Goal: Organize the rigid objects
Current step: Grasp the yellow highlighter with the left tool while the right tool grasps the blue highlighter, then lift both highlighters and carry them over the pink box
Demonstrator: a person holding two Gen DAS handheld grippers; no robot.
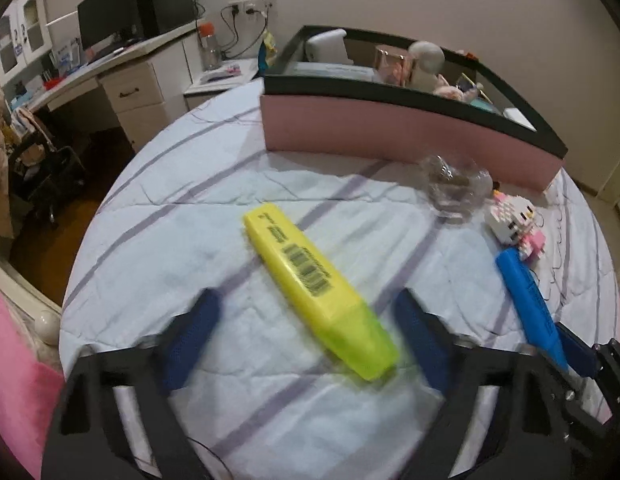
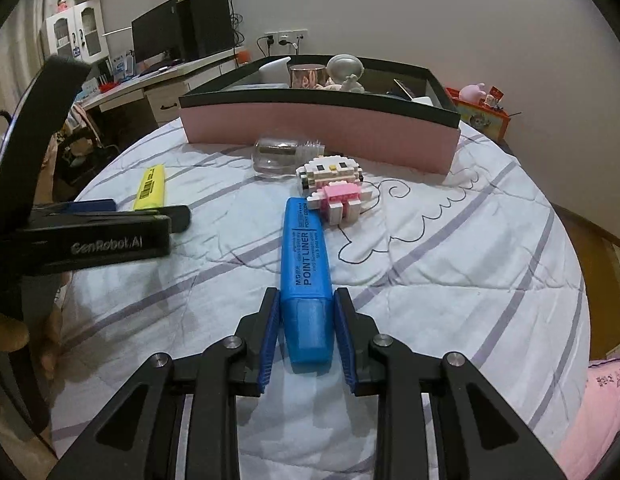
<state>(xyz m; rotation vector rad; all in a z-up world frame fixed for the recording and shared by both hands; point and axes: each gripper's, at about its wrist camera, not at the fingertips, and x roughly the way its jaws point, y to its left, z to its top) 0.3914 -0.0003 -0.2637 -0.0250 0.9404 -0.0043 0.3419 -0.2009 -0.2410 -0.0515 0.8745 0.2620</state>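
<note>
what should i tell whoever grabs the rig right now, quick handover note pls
Left gripper: open, fingers either side of the yellow highlighter, which lies on the bedspread; not gripped yet.
Right gripper: closed around the cap end of the blue highlighter, which lies flat on the bed.
Also loose on the bed: the clear glass bottle and the brick-built kitty figure, both just in front of the pink box.
Done: the box already holds several items.
Left: both highlighters, the bottle and the figure likely go into the box.
</note>
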